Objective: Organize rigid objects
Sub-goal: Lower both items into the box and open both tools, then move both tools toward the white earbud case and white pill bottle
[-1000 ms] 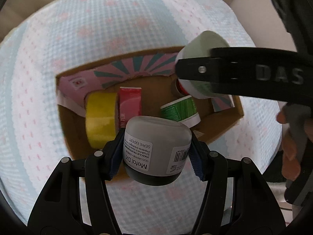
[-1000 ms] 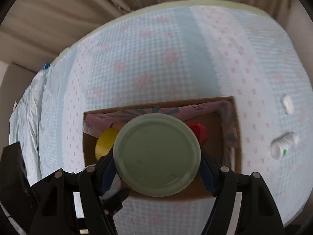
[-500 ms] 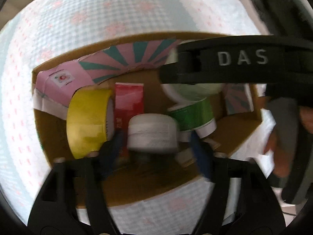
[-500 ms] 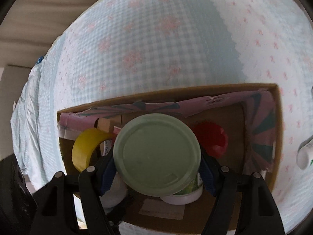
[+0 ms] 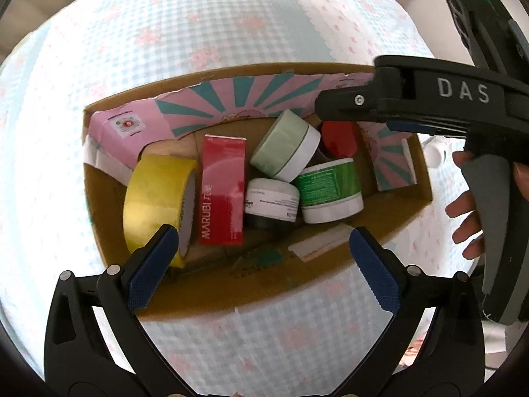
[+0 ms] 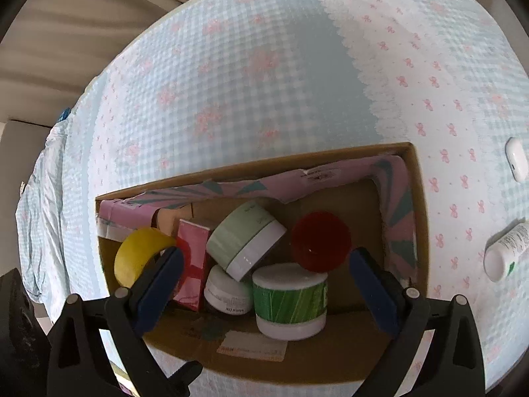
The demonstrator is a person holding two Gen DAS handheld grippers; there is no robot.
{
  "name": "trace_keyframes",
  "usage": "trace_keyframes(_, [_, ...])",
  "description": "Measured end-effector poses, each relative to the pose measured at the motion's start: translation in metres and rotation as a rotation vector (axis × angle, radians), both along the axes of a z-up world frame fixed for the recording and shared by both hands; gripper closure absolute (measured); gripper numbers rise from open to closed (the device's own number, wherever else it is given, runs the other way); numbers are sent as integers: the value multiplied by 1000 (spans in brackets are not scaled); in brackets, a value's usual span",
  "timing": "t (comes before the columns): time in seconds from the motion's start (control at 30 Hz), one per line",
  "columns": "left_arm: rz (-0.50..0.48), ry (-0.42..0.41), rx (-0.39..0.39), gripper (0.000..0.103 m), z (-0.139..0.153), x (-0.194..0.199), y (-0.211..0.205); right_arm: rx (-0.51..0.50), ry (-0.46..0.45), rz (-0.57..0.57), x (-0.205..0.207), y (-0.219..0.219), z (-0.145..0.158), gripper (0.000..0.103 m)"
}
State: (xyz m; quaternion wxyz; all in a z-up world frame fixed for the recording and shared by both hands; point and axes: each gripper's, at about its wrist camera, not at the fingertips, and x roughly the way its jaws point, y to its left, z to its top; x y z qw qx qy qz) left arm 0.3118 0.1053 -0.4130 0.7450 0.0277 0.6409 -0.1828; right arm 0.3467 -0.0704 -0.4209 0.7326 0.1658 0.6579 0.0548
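An open cardboard box (image 5: 264, 284) lies on a checked bedspread. A grey-white jar (image 5: 271, 198) lies in it between a red carton (image 5: 223, 195) and a green-labelled tub (image 5: 330, 188). A pale green-lidded jar (image 6: 246, 238) leans tilted on them, beside a red lid (image 6: 320, 241). A yellow tape roll (image 5: 155, 195) stands at the box's left end. My left gripper (image 5: 263, 235) hangs over the box's near side, its jaws opening with nothing between them. My right gripper (image 6: 266, 253) hangs above the jars, its jaws also opening, clear of the green-lidded jar.
A pink and teal flap (image 5: 238, 99) lines the box's far wall. A white bottle (image 6: 506, 251) and a small white case (image 6: 515, 162) lie on the bedspread (image 6: 264, 66) to the right. The right tool's black arm (image 5: 429, 99) and a hand (image 5: 466, 211) cross the left wrist view.
Both grippers came down over the box and let go. The grey-white jar left the left jaws and the green-lidded jar left the right jaws; both now lie in the box.
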Motion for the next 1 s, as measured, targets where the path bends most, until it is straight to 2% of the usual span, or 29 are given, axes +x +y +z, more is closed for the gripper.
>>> trace_keyframes(0.13, [19,-26,-9,0,19,-6,4,-3,-25,-1,-6,0,14,3])
trace_keyframes(0.27, [40,-57,-18,0,42,-15,12,-16,-69,7,-23,-3,45,3])
trace_keyframes(0.3, [47,-66,-19,0,49,-19,14,-16,-69,7,-23,-3,45,3])
trace_keyframes(0.67, [74,-154,-19,0,134,-61,35,-75,-172,-1,-88,-2,138,3])
trace_keyframes(0.8, [70,-177,-18,0,158,-73,32,-90,-202,-17,-112,-10,172,3])
trace_keyframes(1.0, [43,-214,-24,0,182,-82,12,-138,-236,-28,-140,-32,208,3])
